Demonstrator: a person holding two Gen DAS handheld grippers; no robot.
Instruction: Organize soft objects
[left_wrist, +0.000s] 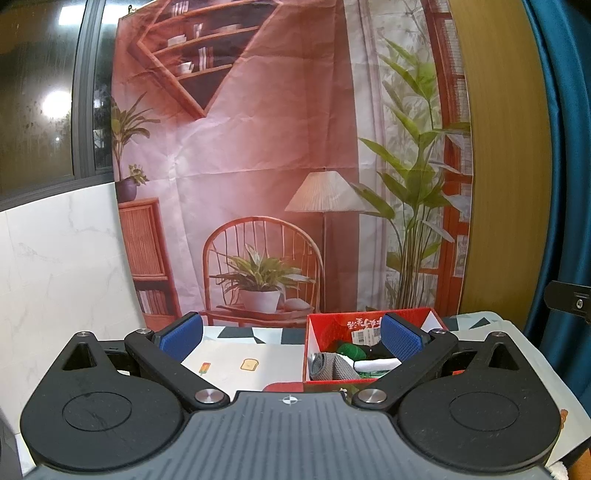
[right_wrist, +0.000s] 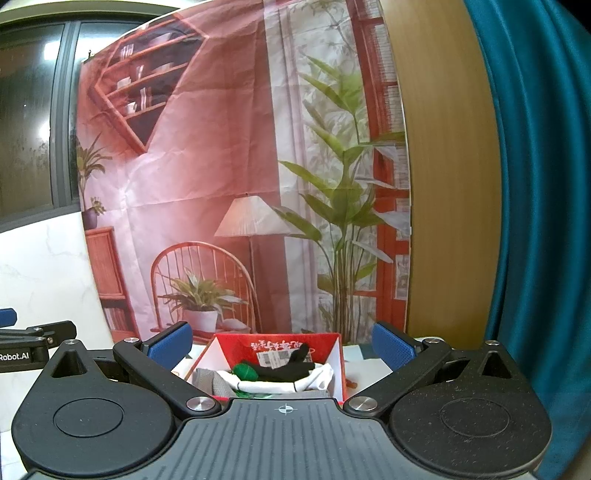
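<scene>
Left wrist view shows the left gripper (left_wrist: 291, 338) with its blue-padded fingers spread wide and nothing between them, raised above the patterned tablecloth (left_wrist: 236, 363). Off to its right stands the red cardboard box (left_wrist: 332, 328), where the soft things lie: a grey knitted cloth (left_wrist: 330, 365), a green woolly piece (left_wrist: 351, 350), something black and a white fabric (left_wrist: 376, 364). From the other camera, the right gripper (right_wrist: 282, 349) is likewise splayed and empty, squared up on the box as if sizing up its contents. I'd judge the gathering nearly done, though the tabletop close to both tools is hidden, so strays may remain.
</scene>
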